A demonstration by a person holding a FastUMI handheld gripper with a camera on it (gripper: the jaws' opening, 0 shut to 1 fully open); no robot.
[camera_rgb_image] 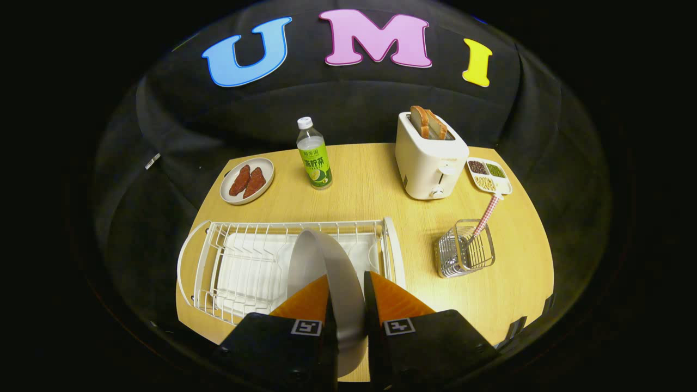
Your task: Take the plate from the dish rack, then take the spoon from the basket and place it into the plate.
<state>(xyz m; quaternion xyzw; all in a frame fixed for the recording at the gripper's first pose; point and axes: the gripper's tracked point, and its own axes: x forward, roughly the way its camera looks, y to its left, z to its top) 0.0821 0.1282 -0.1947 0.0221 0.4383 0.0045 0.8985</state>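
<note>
Gripper (pixel 348 305) pinching the grey plate (pixel 332 267) edge-on between both fingers, upright above the dish rack (pixel 218 256), seemingly lifted clear; spoon (pixel 486 215) waits handle-up in the wire basket (pixel 465 256), beyond the fingers

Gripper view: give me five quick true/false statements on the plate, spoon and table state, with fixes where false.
1. The gripper is shut on the plate, which stands on edge between the fingers over the dish rack. True.
2. The spoon already lies in the plate. False: it stands in the wire basket, handle pointing up toward the sectioned dish.
3. The toaster has bread slices sticking out of its top. True.
4. The bottle lies on its side by the basket. False: it stands upright beyond the rack, between the small plate of food and the toaster.
5. The basket sits inside the dish rack. False: it sits on the table beside the rack.
</note>
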